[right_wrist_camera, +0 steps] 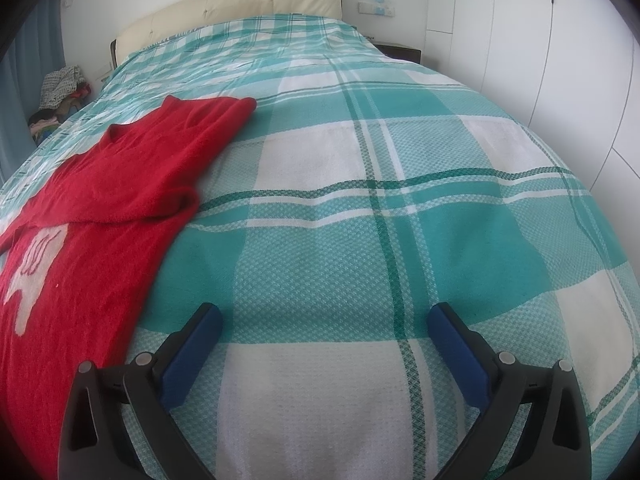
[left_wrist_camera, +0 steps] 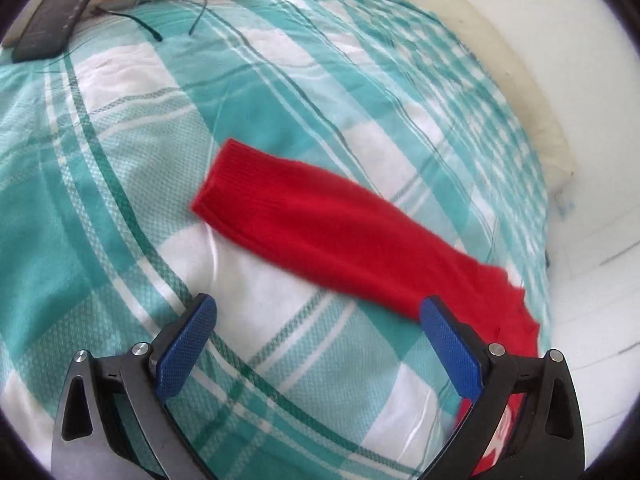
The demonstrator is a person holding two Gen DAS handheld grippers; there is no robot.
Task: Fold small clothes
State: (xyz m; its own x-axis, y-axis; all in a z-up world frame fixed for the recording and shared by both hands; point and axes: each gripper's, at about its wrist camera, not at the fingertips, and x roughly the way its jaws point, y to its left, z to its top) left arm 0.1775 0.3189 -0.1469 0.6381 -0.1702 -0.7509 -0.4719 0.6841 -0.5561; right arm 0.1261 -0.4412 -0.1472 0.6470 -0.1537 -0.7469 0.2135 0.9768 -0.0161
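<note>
With both hand-held grippers, left (left_wrist_camera: pixel 318 310) and right (right_wrist_camera: pixel 324 318), spread empty, we risk bunching the red sweater's (right_wrist_camera: pixel 120 184) sleeve (left_wrist_camera: pixel 320 224) ahead by dragging it.

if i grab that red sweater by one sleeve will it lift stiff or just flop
Probably flops: the red sweater is soft fuzzy knit, one sleeve lying limp and flat. It should drag and stretch rather than lift whole. It likely clings to the checked bedspread rather than sliding.

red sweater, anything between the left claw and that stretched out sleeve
Nothing visible. The left claw is open, and only bare checked bedspread lies between it and the sleeve of the red sweater. The phone sits far off near the top edge of the view.
</note>
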